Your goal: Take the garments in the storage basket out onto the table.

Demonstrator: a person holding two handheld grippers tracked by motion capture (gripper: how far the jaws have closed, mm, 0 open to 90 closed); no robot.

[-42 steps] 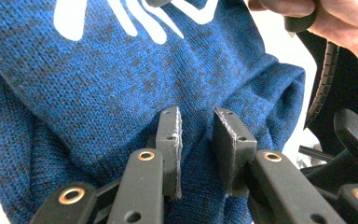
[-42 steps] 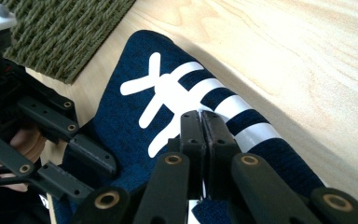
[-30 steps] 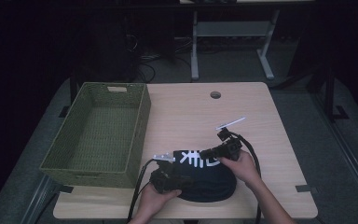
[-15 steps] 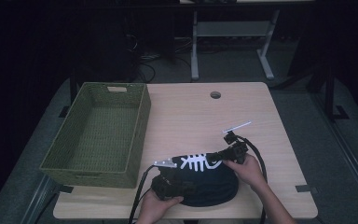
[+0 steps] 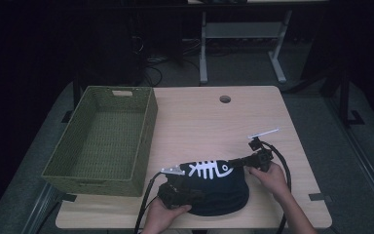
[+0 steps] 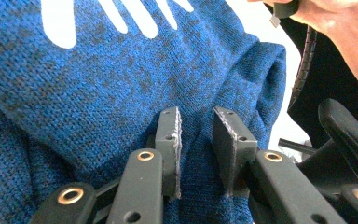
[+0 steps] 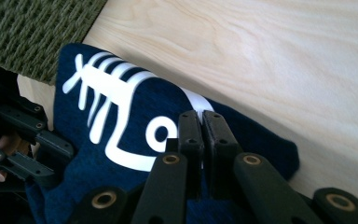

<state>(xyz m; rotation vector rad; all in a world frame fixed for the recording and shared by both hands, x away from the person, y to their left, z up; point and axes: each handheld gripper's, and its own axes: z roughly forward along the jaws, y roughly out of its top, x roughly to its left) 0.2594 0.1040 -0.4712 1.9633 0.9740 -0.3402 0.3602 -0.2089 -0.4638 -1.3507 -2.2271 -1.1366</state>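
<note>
Both grippers on the folded sweater, basket not yet filled

From where I stand, the dark blue knit sweater (image 5: pixel 214 187) with its white fish-skeleton print (image 5: pixel 208 170) lies bunched at the near edge of the wooden table (image 5: pixel 209 124), just to the right of the woven green basket (image 5: pixel 102 141), which has nothing in it. The right gripper (image 7: pixel 201 122) has just been closing, and its jaws are now clenched on a fold of the fabric by the print. The left gripper (image 6: pixel 195 126) has its jaws set a little apart with a ridge of knit bunched between them, so it seems to be grasping the cloth too. I judge the folding or gathering is under way, and the lift into the basket is what remains.
</note>
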